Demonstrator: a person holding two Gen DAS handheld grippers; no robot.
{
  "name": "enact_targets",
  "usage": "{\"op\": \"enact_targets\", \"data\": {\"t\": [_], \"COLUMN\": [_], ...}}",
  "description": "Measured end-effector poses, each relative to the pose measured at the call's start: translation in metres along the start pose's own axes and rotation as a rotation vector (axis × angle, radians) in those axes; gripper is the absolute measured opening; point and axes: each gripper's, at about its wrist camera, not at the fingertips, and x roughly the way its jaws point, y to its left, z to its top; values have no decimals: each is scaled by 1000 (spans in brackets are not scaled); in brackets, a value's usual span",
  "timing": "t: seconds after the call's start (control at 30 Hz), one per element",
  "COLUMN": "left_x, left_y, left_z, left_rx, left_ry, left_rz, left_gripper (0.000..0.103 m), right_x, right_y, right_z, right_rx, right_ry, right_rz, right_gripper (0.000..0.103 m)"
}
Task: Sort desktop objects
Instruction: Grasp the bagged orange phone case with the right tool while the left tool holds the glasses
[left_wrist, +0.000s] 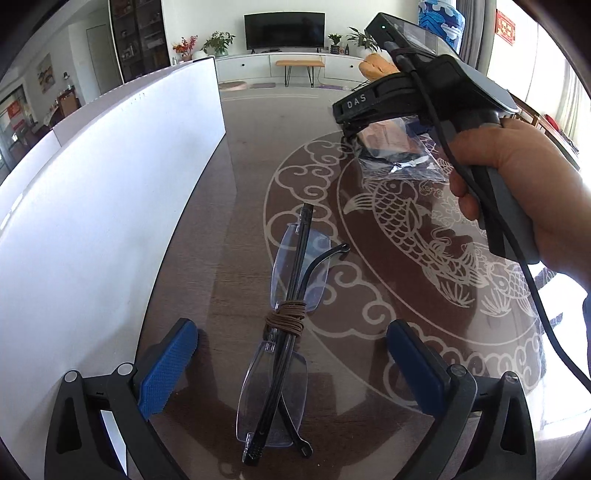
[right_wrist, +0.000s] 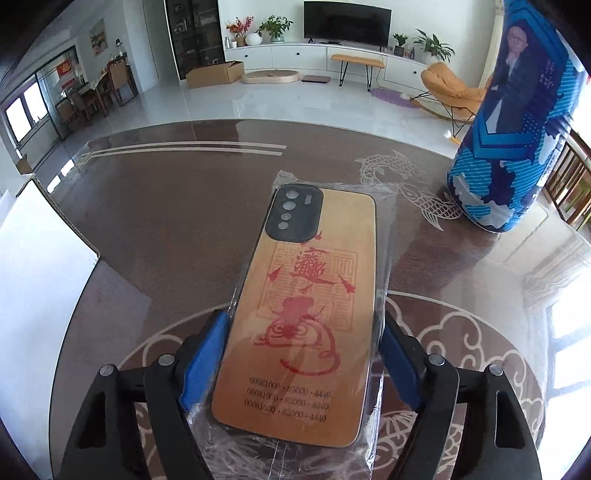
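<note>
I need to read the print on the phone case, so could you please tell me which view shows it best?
The right wrist view: the phone case fills the centre, print legible, between the right claw. The left wrist view shows it only small, partly hidden.

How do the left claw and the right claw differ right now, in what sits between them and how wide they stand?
The left claw stands wide open, both pads clear of the folded glasses lying on the table. The right claw is narrower, its pads against the edges of the bagged phone case. The glasses are clear-lensed and cord-wrapped; the phone case is orange with red print. Both claws have blue pads and angle down at the table.
</note>
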Motion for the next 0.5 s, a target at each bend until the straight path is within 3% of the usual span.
{"op": "enact_targets", "data": {"t": [0.13,0.2,0.33,0.5], "left_x": [-1,-3,-5,-9], "left_y": [0,-1,-8,-15], "left_z": [0,1,1,-3], "left_rx": [-4,-4,20,9], "left_ry": [-10,-22,-34,-56], "left_rz": [-20,-29,-29,-95], "left_gripper": [101,93,83,72], "right_x": [-19,-36,-80,-144], "right_y": [-20,-35,-75,-127], "right_z": [-34,-64,-137,-237], "right_rx": [-30,-49,-62,-33], "right_ry": [-21,-31,-48,-70], "right_rz": [16,26,31,24], "right_gripper": [79,80,80,80]}}
